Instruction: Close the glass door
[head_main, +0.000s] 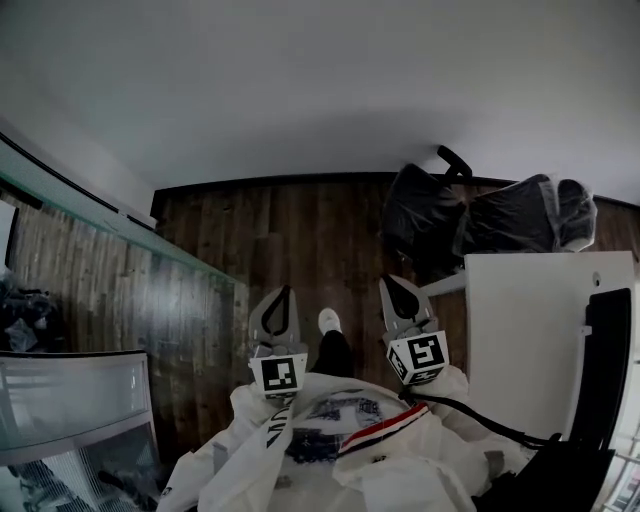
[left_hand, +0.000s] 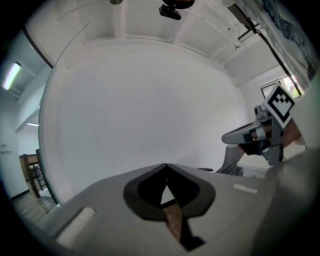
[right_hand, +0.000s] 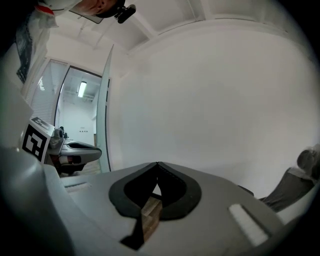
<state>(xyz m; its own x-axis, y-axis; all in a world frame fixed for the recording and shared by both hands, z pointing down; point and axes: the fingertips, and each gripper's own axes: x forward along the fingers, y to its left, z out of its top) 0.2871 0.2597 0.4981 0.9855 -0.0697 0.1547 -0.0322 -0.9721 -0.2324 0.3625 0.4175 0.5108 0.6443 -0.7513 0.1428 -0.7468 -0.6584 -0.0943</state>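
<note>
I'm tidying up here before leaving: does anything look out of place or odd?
Nothing looks spilled or broken. The glass door stands open, seen edge-on beside the doorway, and the office chairs are wrapped in clear plastic.

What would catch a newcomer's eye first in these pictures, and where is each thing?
Two grey tools, the left tool and right tool, both shut and empty, point ahead at mid-frame over the dark wooden floor. The green-edged glass door runs along the left, and a black chair sits upper right.
</note>
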